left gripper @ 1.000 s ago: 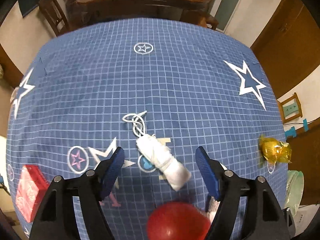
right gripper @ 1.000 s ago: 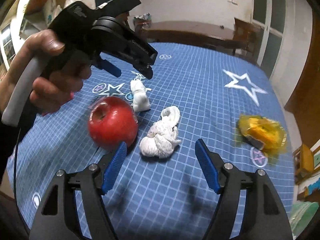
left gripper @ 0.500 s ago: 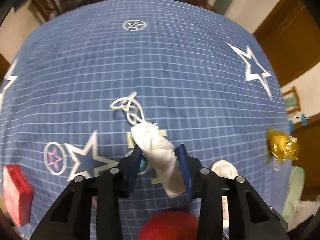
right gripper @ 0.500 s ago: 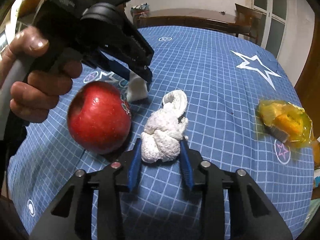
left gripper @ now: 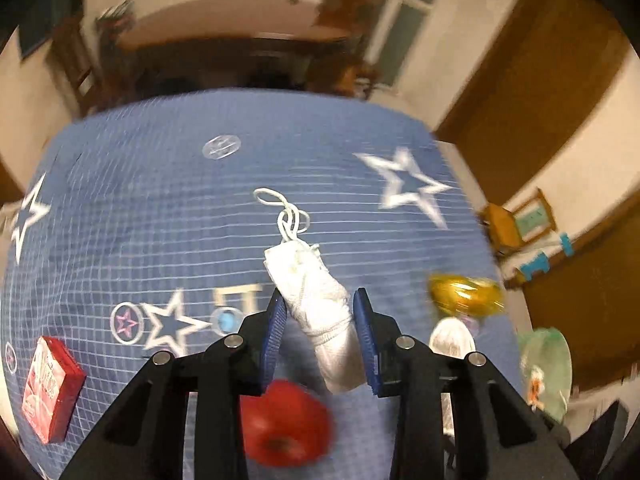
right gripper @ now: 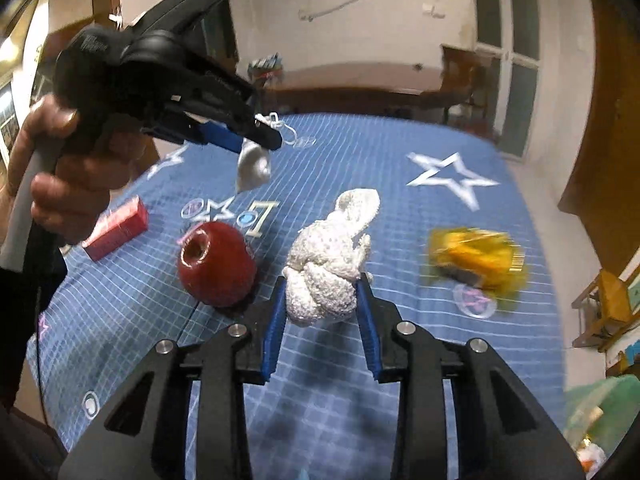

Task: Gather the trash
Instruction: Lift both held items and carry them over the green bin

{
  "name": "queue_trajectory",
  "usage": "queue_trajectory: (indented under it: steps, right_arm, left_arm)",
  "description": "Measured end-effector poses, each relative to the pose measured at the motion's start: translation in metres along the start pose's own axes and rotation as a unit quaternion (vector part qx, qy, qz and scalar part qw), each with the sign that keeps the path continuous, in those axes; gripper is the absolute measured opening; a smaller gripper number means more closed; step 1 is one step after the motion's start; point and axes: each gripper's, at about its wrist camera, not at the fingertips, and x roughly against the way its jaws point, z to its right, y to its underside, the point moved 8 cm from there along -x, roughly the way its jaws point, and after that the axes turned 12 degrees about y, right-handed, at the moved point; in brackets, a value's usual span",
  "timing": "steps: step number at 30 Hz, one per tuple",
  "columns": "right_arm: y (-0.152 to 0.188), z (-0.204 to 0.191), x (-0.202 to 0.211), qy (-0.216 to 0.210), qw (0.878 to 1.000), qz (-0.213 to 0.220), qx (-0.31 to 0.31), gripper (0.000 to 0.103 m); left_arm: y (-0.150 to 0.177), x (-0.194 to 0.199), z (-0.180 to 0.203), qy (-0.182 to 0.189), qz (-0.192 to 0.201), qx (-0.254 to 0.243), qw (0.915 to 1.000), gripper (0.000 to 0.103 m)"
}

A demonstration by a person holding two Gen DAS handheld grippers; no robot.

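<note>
Left gripper: fingers pinching the rolled white mask, clear above the blue starred surface.
Right gripper: fingers clamped on the knotted white cloth, beside the red apple.
Yellow wrapper: lying on the surface, well right.
Red box: far left.
</note>
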Motion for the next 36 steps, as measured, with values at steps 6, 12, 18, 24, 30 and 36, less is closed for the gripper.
queue_trajectory:
  steps: [6, 12, 18, 24, 30, 36]
  right_arm:
    - [0.008, 0.053, 0.074, 0.048, 0.997, 0.049, -0.036, 0.032]
    - [0.035, 0.105, 0.143, 0.097, 0.988, 0.088, -0.077, 0.032]
    - [0.076, 0.166, 0.194, 0.156, 0.976, 0.09, -0.123, 0.032]
    - [0.108, 0.224, 0.223, 0.223, 0.959, 0.074, -0.158, 0.032]
    - [0.124, 0.26, 0.229, 0.271, 0.946, 0.055, -0.17, 0.032]
    - [0.14, 0.284, 0.225, 0.294, 0.938, 0.039, -0.178, 0.032]
  left_arm:
    - [0.033, 0.019, 0.104, 0.04, 0.021, -0.099, 0.9941, 0.036]
    - [0.091, 0.031, 0.202, 0.07, 0.036, -0.201, 0.9765, 0.036]
    - [0.145, 0.001, 0.29, 0.098, 0.02, -0.276, 0.9561, 0.036]
    - [0.186, -0.037, 0.36, 0.103, -0.004, -0.331, 0.9378, 0.036]
    - [0.202, -0.075, 0.407, 0.096, -0.005, -0.373, 0.9229, 0.036]
    - [0.218, -0.098, 0.453, 0.097, 0.011, -0.412, 0.9058, 0.036]
